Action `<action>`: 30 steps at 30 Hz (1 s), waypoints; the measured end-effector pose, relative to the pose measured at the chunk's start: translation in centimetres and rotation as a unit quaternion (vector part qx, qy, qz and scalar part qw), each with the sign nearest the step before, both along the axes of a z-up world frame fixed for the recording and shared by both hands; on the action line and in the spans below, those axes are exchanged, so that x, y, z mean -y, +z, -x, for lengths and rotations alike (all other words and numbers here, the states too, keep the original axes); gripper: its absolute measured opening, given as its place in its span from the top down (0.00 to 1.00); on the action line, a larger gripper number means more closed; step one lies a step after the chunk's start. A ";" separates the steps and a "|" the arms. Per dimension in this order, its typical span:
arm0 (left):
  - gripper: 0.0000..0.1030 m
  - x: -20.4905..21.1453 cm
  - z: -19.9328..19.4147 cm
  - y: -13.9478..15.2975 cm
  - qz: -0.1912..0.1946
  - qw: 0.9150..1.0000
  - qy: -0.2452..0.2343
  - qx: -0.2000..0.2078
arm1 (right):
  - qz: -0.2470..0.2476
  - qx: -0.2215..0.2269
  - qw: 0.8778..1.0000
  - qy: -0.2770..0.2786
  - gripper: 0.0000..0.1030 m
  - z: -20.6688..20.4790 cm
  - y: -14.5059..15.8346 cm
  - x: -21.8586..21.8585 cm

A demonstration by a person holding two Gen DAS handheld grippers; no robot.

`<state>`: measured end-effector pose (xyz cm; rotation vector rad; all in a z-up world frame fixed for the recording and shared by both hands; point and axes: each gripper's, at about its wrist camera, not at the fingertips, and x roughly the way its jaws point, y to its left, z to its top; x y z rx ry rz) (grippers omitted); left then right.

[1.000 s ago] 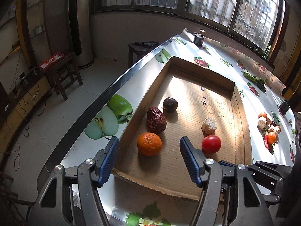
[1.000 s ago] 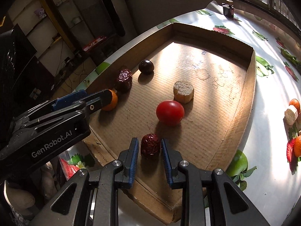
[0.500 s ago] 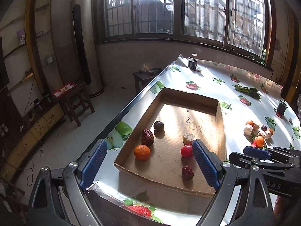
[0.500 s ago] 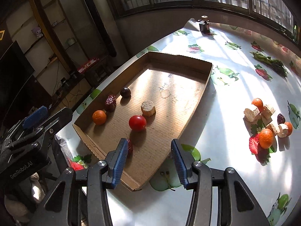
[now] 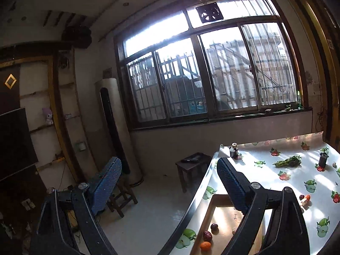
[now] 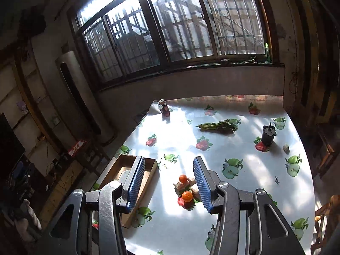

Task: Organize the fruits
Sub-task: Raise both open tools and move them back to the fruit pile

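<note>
1. Left wrist view: the left gripper is raised and points almost level at the barred window; its blue ribbed fingers are spread wide, with nothing between them.
2. Low in the same view, the shallow brown cardboard tray lies on the fruit-print tabletop. It holds a small orange mandarin, a wrinkled red date and a dark round plum-like fruit.
3. Right wrist view: the right gripper hangs high over the tabletop, fingers parted and empty.
4. A loose pile of unsorted pieces, oranges and pale chunks among them, sits just beside the tray's right wall.
5. Judgement: the step in hand is a transit between placements. The next move calls for lowering the right gripper onto the pile and pinching one piece cleanly.
</note>
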<state>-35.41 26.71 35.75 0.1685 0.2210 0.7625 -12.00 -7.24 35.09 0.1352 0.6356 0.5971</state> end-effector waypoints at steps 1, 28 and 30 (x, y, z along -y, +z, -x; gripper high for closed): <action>0.11 -0.3 0.1 1.6 -0.007 1.000 0.008 0.008 | -0.005 0.013 1.000 -0.015 0.50 0.1 2.2 1.2; 0.00 6.1 -19.5 -10.2 0.181 0.954 -0.220 -0.090 | 0.102 -0.080 0.991 -0.031 0.39 -11.1 -13.4 1.5; 0.08 7.5 -22.0 -15.3 0.243 0.928 -0.253 -0.123 | 0.093 -0.149 0.984 -0.010 0.59 -13.2 -20.1 0.4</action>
